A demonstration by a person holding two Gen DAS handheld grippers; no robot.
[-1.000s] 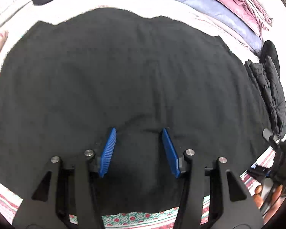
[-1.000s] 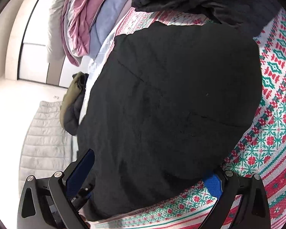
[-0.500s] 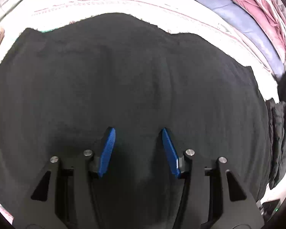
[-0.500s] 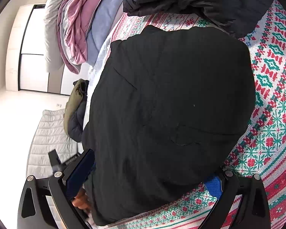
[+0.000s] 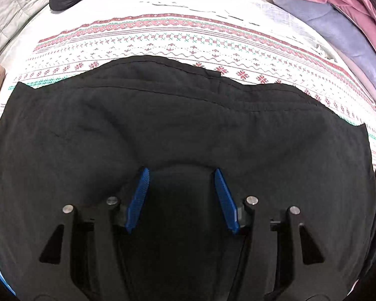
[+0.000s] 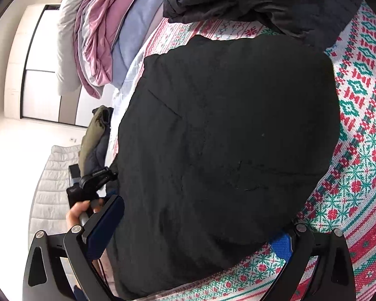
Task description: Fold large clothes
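A large black garment [image 5: 188, 130] lies spread on a patterned bedspread [image 5: 178, 40]. In the left wrist view my left gripper [image 5: 181, 175] is open, its blue pads [image 5: 139, 198] pushed low against the cloth, which bulges up between them. In the right wrist view the same garment [image 6: 225, 138] fills the middle. My right gripper [image 6: 200, 228] is wide open, its jaws straddling the garment's near end, one pad [image 6: 280, 245] on the bedspread. The left gripper's handle and the hand holding it [image 6: 87, 193] show at the garment's left edge.
A dark puffy jacket [image 6: 250, 2] lies beyond the garment's far end. Pink and lilac bedding [image 6: 107, 32] is piled along the far side. Another dark and olive garment [image 6: 95, 138] lies at the bed's edge, with a grey quilt [image 6: 55, 188] below.
My left gripper has pushed forward and lower across the black garment, so the far hem and bare bedspread now show. The left hand has come into the right wrist view. Both grippers stay open.
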